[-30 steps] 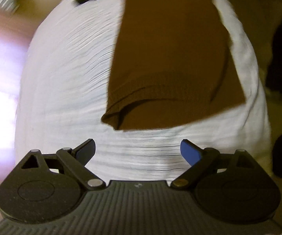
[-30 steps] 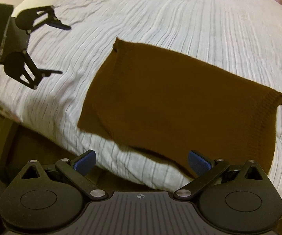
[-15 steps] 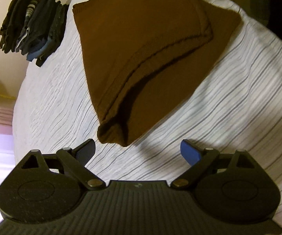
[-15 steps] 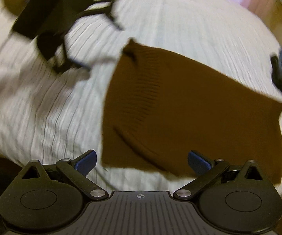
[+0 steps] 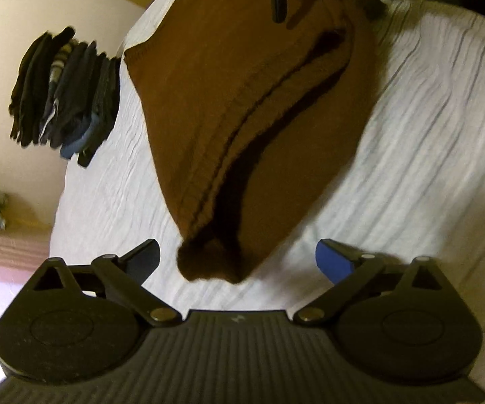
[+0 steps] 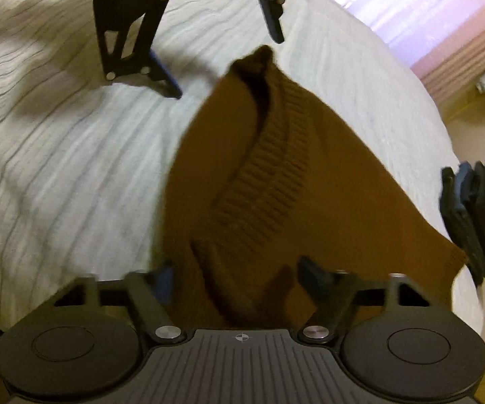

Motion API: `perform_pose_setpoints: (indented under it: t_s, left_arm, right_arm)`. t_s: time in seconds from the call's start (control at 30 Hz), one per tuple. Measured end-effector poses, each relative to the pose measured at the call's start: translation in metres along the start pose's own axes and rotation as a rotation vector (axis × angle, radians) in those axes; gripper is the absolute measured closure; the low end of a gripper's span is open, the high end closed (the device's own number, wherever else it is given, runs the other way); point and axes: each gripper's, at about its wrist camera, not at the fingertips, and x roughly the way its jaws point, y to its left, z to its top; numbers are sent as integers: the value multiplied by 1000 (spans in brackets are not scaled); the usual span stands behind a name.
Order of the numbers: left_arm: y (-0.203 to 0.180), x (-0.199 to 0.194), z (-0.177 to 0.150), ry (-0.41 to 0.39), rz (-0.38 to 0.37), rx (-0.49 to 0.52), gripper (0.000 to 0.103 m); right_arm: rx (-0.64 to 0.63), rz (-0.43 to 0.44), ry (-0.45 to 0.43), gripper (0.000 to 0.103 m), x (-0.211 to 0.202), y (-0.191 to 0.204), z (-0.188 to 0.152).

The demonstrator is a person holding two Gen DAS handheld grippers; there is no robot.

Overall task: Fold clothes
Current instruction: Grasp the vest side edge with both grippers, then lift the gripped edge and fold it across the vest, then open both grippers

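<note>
Spreading wide, the left hand-held gripper [image 5: 237,257] brackets the rolled corner of a brown rib-knit sweater [image 5: 242,107] lying folded on the crinkled white striped bed [image 5: 427,141]; the right hand-held gripper [image 6: 234,274], also released, straddles the opposite ribbed hem. Beyond, dark folded clothes [image 5: 64,91] are stacked.

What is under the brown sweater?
The brown sweater lies folded on a white striped bedcover, which shows all around it. Its top layer lifts at one corner, but the gap inside is dark. Whether anything else lies beneath is hidden.
</note>
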Motion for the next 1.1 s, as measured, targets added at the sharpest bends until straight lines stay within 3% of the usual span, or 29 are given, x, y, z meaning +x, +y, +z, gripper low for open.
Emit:
perform_pose_setpoints:
  t_s: [0.07,0.13,0.17,0.27,0.4,0.57,0.73,0.93,1.1]
  left_arm:
    - [3,7,2,-9,13,43,5]
    - [7,13,3,-18,5,98,5]
    - [10,15,3,-19,-12,115,12]
    - [19,20,6,-13,-51,159,63]
    - [50,12,14,-26,-62,152,84]
    - [111,2,41,-60,-56,120,87]
    - [179,19,93,-82,-80,120,88]
    - [227,82,165,-58,-144,141,88]
    - [253,154,217,-29,-223,150,88]
  right_arm:
    - [12,18,6,66,-2,-7,-2]
    - [29,42,7,74,-5,-13,-3]
    - [44,54,7,82,-7,-17,-2]
    - [102,92,4,85,-15,-28,-1]
    - [185,126,-22,86,-37,-56,4]
    - [336,138,-55,87,-73,-107,9]
    - [547,154,-96,87,-99,-171,-8]
    - [746,181,-119,87,-96,-255,-54]
    - [930,303,-116,87,-60,-318,-114]
